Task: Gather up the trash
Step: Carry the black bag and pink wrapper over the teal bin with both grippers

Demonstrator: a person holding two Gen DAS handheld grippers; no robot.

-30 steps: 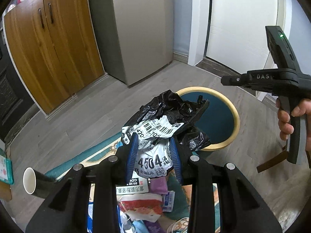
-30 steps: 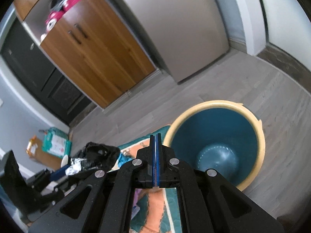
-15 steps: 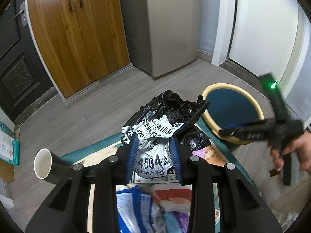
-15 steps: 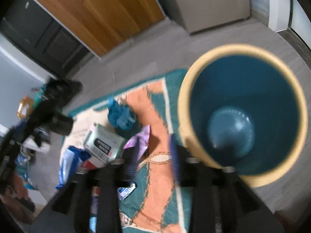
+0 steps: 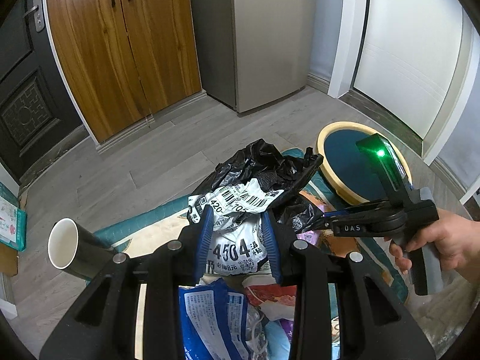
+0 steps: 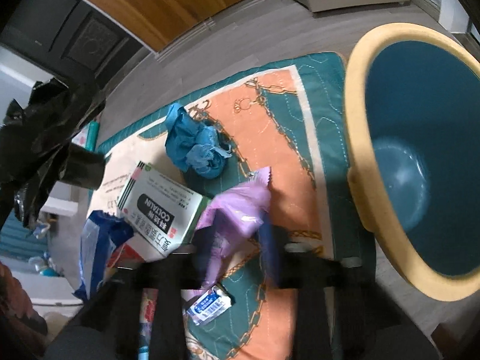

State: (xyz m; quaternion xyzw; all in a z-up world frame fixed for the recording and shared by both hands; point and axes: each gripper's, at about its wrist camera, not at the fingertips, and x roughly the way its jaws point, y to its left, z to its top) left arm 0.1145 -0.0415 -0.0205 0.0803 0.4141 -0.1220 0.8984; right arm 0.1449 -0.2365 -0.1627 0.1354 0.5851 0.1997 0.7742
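Note:
My left gripper (image 5: 238, 237) is shut on a crumpled black plastic bag with white shipping labels (image 5: 240, 207), held above the rug. The bag also shows at the left of the right wrist view (image 6: 39, 138). My right gripper (image 6: 240, 240) is open, its blurred fingers either side of a purple wrapper (image 6: 240, 207) on the rug; it shows in the left wrist view (image 5: 327, 219) too. The blue bin with a cream rim (image 6: 357, 138) stands empty at the right, also seen in the left wrist view (image 5: 333, 129).
On the patterned rug (image 6: 279, 126) lie a crumpled blue cloth (image 6: 195, 147), a white and green box (image 6: 162, 207), a blue packet (image 6: 96, 246) and a small sachet (image 6: 210, 303). A paper cup (image 5: 64, 247) lies at the left. Wooden cupboard (image 5: 126, 45) and fridge (image 5: 264, 30) stand behind.
My right gripper has opened and dropped from above the bin towards the rug, over the purple wrapper. My left gripper keeps the black bag and has drawn back and lifted a little.

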